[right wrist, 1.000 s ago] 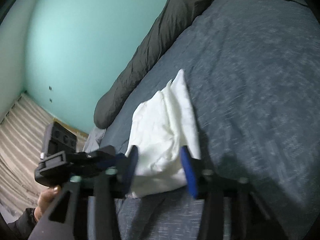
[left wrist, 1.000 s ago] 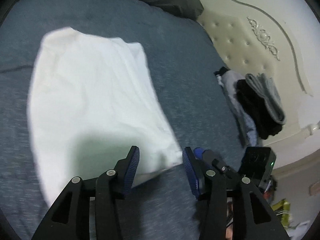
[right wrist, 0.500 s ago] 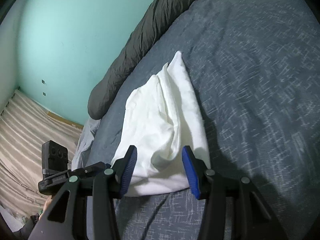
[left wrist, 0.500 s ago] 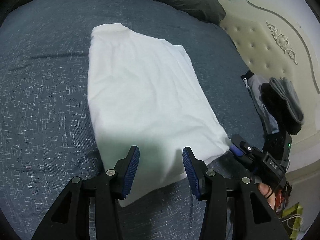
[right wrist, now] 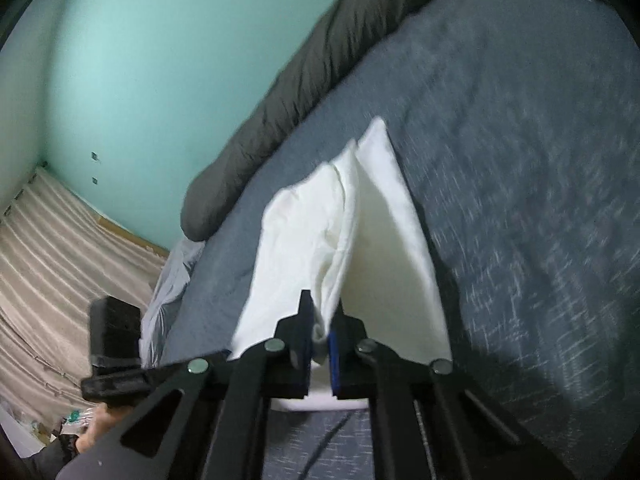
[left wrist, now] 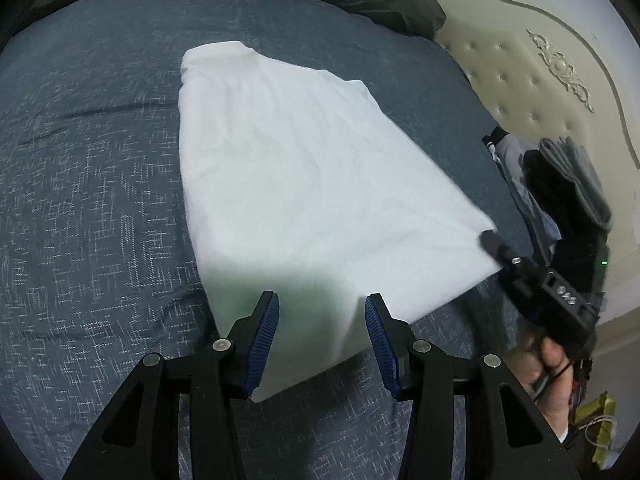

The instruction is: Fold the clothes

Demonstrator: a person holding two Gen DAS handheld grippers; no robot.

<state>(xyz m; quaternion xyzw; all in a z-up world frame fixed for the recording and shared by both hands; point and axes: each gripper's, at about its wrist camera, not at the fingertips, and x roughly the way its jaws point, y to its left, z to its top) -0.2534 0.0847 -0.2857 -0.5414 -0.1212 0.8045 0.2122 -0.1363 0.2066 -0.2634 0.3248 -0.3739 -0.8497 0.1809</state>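
Right gripper (right wrist: 320, 332): jaws closing, with the near corner of the white garment (right wrist: 376, 248) pinched between the blue pads
White garment: folded, its gripped edge lifted into a ridge, the rest lying on the blue bedspread (right wrist: 520, 160)
Dark duvet (right wrist: 304, 80): rolled along the bed's far edge, against the teal wall (right wrist: 160, 40)
Left gripper (right wrist: 114, 354): lower left, blurred, held in a hand (right wrist: 94, 438)
Floor (right wrist: 52, 264): striped, beside the bed

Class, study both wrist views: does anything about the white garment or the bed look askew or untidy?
The white garment tapers crookedly on the blue bedspread; its near corner is bunched between the closing right gripper. Dark clothes lie heaped by the headboard.
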